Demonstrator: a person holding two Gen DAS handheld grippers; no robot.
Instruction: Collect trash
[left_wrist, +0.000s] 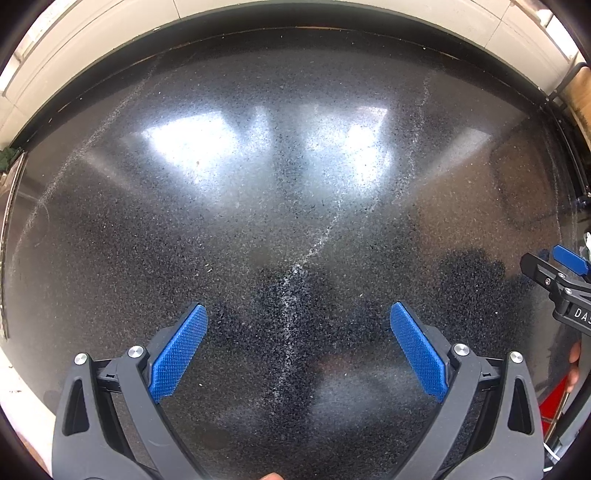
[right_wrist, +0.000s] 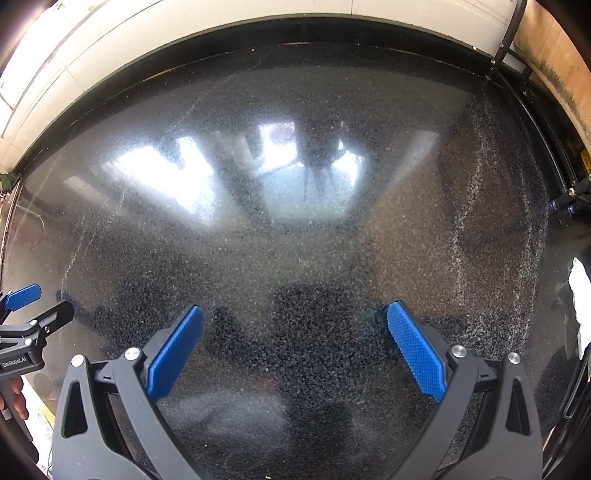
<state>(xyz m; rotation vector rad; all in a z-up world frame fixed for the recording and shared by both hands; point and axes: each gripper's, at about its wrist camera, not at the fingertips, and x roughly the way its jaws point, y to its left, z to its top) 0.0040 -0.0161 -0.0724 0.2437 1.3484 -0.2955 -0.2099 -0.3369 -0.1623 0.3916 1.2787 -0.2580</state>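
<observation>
Left wrist view: at the far left edge a metal strip borders the dark speckled counter. The left gripper hangs over the counter with its blue pads spread wide and nothing between them. A pale streak runs up the counter between the pads. At the right edge the right gripper shows side-on, a white scrap just beyond it, too cut off to identify.

Right wrist view: the left gripper pokes in at the left edge. The right gripper is over the same counter, its pads also spread wide and empty. At the far right a white crumpled piece, probably the trash, lies on the counter near its edge, well apart from both grippers. A cream tiled wall runs along the back.
</observation>
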